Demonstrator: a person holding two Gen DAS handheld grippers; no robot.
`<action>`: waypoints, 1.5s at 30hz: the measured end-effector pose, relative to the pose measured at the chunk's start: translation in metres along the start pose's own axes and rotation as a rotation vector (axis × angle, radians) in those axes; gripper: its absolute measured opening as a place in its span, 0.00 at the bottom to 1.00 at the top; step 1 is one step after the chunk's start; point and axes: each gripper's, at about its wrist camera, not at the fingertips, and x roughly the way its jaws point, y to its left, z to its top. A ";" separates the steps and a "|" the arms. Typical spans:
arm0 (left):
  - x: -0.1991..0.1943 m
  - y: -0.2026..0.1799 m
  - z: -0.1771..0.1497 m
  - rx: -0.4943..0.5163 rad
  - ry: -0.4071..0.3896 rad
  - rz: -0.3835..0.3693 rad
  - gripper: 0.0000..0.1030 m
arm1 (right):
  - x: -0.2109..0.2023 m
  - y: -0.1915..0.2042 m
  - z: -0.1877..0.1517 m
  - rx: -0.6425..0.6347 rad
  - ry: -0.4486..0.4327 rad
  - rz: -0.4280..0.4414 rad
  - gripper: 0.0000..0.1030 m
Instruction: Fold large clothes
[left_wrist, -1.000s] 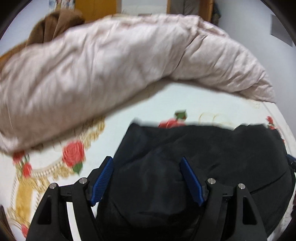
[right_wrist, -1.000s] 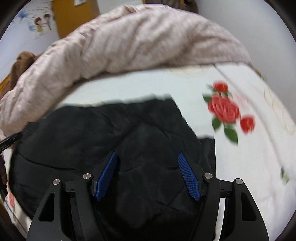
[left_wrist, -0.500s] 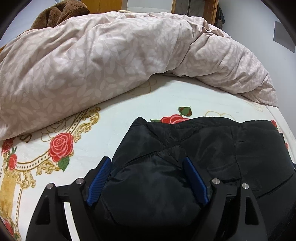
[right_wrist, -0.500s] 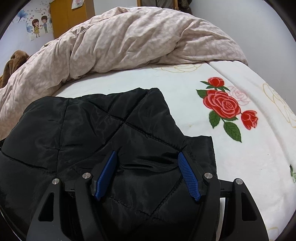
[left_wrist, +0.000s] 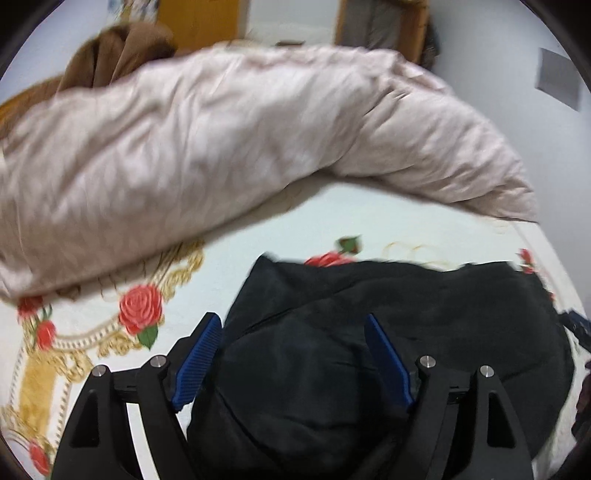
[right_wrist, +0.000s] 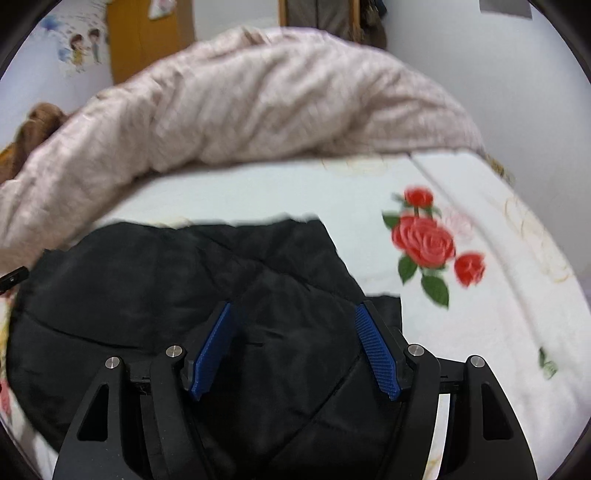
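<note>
A black quilted jacket (left_wrist: 424, 332) lies folded on the white rose-print bedsheet (left_wrist: 258, 236); it also shows in the right wrist view (right_wrist: 166, 280). My left gripper (left_wrist: 293, 325) is open above the jacket's left end, blue pads spread wide with black fabric between them. My right gripper (right_wrist: 293, 310) is open above the jacket's right end, its pads apart over the fabric. Neither pair of pads closes on cloth. Both views are motion-blurred.
A bunched pink duvet (left_wrist: 221, 140) fills the far side of the bed, also in the right wrist view (right_wrist: 258, 103). A brown garment (left_wrist: 118, 55) lies behind it at the left. White walls and an orange door (right_wrist: 147, 37) stand beyond. The sheet (right_wrist: 480, 314) extends right of the jacket.
Both grippers have lifted and pulled back a little from the jacket, staying open. The jacket stays folded on the bed.
</note>
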 end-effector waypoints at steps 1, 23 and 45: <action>-0.008 -0.008 0.000 0.011 -0.009 -0.025 0.79 | -0.011 0.006 0.001 -0.010 -0.022 0.026 0.66; -0.011 -0.007 -0.040 0.018 0.091 -0.006 0.78 | -0.016 -0.017 -0.050 0.035 0.115 0.040 0.66; -0.001 0.073 -0.071 -0.185 0.160 -0.008 0.77 | -0.006 -0.061 -0.069 0.181 0.165 0.058 0.67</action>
